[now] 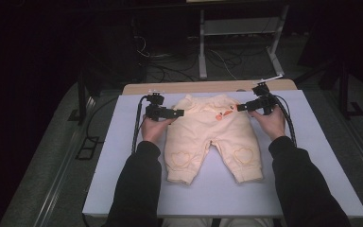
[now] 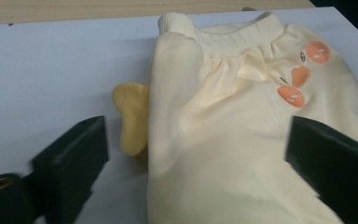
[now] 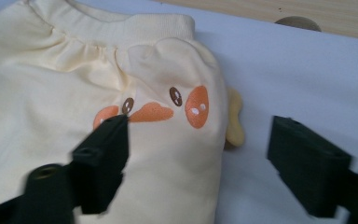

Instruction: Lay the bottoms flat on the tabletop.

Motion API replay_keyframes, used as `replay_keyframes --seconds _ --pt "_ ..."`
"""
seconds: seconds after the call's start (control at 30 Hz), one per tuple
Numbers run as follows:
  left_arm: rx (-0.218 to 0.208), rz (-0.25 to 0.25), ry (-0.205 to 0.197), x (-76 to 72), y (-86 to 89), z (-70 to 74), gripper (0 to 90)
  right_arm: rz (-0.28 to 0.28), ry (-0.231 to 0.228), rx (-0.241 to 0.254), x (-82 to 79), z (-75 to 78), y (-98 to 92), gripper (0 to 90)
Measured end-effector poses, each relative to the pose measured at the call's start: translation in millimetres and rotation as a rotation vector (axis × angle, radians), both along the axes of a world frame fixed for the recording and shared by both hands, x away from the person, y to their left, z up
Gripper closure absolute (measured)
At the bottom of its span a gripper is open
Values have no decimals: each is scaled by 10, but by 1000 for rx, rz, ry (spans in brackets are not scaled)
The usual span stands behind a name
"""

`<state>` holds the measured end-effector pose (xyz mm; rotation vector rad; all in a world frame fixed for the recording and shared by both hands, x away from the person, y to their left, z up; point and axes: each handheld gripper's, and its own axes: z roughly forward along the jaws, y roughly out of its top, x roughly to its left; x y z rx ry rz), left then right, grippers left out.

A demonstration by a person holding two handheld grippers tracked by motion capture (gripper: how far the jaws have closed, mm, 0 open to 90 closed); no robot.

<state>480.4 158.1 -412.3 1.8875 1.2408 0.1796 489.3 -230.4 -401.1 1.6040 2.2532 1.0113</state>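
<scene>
1. Trousers [image 1: 212, 137], pale yellow and baby-sized, lie flat near the middle of the white board [image 1: 123, 156], waistband towards the far edge. The high view shows both legs with a heart patch [image 1: 178, 159] on each knee; the gripper views show the upper part and an orange duck-face print [image 3: 156, 109] near the waistband.
2. A darker yellow flap [image 2: 131, 116] sticks out at each side seam of the trousers, plain in the gripper views.
3. The left gripper [image 1: 178, 113] is at the trousers' left hip, jaws spread wide across the side edge, clamping nothing.
4. The right gripper [image 1: 242, 108] is at the right hip, jaws likewise wide apart, one over the cloth and one over the board.
5. Beyond the board runs the wooden table edge [image 1: 194, 87], then cables and a metal stand [image 1: 238, 33] on the dark floor.
</scene>
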Motion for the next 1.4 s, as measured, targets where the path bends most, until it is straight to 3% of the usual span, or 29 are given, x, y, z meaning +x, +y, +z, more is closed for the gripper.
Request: replay_keyframes --seconds 0.03,0.2,0.53,0.93,1.4 --pt "1 0 3 -5 6 7 0 -3 -3 5 -9 2 -13 138" --pt "14 -15 -5 -41 25 46 0 -25 -38 -2 -76 17 -46 9" --pt "4 -42 -45 -168 34 139 0 42 -24 20 -193 51 -46 0" --pt "-18 -49 -65 -365 83 165 0 84 -65 55 -483 115 -69 0" --pt "-31 -55 -120 -636 208 242 0 97 -119 97 -787 136 -173 0"
